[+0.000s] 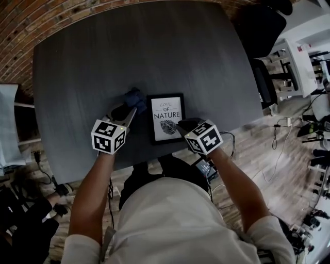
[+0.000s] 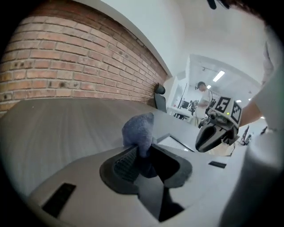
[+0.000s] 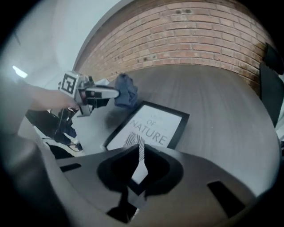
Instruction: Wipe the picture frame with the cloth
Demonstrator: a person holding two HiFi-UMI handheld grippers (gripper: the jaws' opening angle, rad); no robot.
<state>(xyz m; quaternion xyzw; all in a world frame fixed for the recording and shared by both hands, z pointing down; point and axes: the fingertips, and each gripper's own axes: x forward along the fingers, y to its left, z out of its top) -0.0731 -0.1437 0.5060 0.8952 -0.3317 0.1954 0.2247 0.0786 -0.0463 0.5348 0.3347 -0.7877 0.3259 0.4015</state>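
A dark grey table (image 1: 129, 56) fills the upper part of the head view, with a brick wall (image 1: 77, 15) curving along the top left edge. The picture frame (image 1: 166, 117) lies flat and face up just below the table's middle, its print reading "Love of Nature" over a leaf. The left gripper (image 1: 132, 110) reaches in from the lower left, and its fingers (image 2: 124, 162) are clamped on the blue cloth (image 1: 135, 97), which bunches up beyond their tips just beside the frame's upper left corner. The right gripper (image 1: 181, 125) comes in from the lower right over the frame's lower right part; its fingers (image 3: 117, 168) are narrow, a thin slit between them, nothing clamped there.
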